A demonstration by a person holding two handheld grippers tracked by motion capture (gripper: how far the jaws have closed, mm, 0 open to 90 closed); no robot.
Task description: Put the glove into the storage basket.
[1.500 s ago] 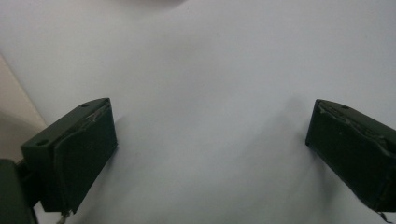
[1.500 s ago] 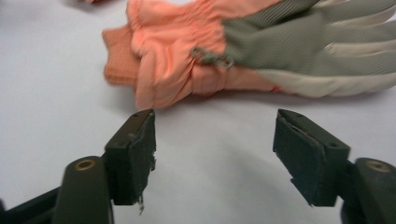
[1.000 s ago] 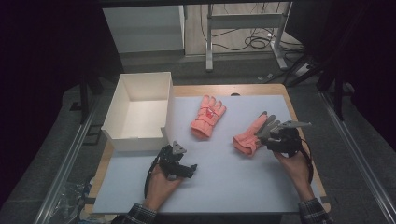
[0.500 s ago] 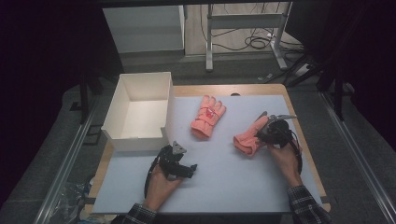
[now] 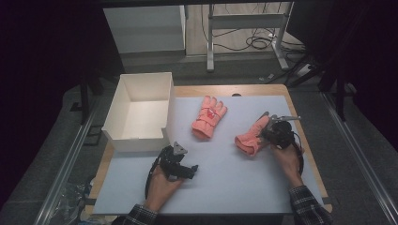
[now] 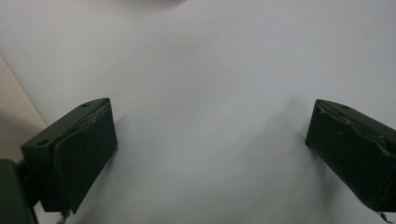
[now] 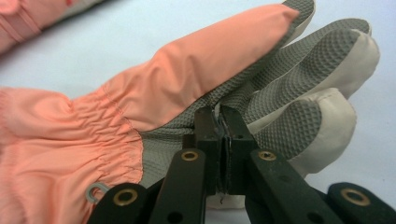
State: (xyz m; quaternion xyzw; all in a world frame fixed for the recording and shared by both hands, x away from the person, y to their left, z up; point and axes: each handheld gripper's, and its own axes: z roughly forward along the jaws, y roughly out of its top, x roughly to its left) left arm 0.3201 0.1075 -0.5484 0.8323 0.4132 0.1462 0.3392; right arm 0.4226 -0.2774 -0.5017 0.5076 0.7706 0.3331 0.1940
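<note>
Landmark: open white cardboard box [image 5: 136, 112], standing on the left end of the wooden table [image 5: 307, 154], partly on the pale grey-white mat [image 5: 234, 183] that covers most of the tabletop.
First glove: salmon-pink padded glove [image 5: 209, 117], flat on the mat just right of the box, fingers pointing away from the person, nothing touching it.
Second glove: salmon-pink padded glove with grey textured palm and cream fingertips [image 5: 251, 137], farther right of the box, well apart from the first, lying tilted with its cuff toward the person.
Right gripper [image 7: 221, 122]: jaws pressed together, pinching a fold of the grey palm fabric near the base of the fingers; in the high view it [image 5: 271, 132] sits at the glove's far-right edge, held by the right hand [image 5: 285, 152].
Left gripper [image 6: 210, 135]: jaws spread wide, bare mat between them; in the high view it [image 5: 191, 169] rests on the mat just in front of the box's near wall, under the left hand [image 5: 162, 180].
Surroundings: metal frame legs [image 5: 244, 28] and loose cables [image 5: 260, 42] on the floor beyond the table.
</note>
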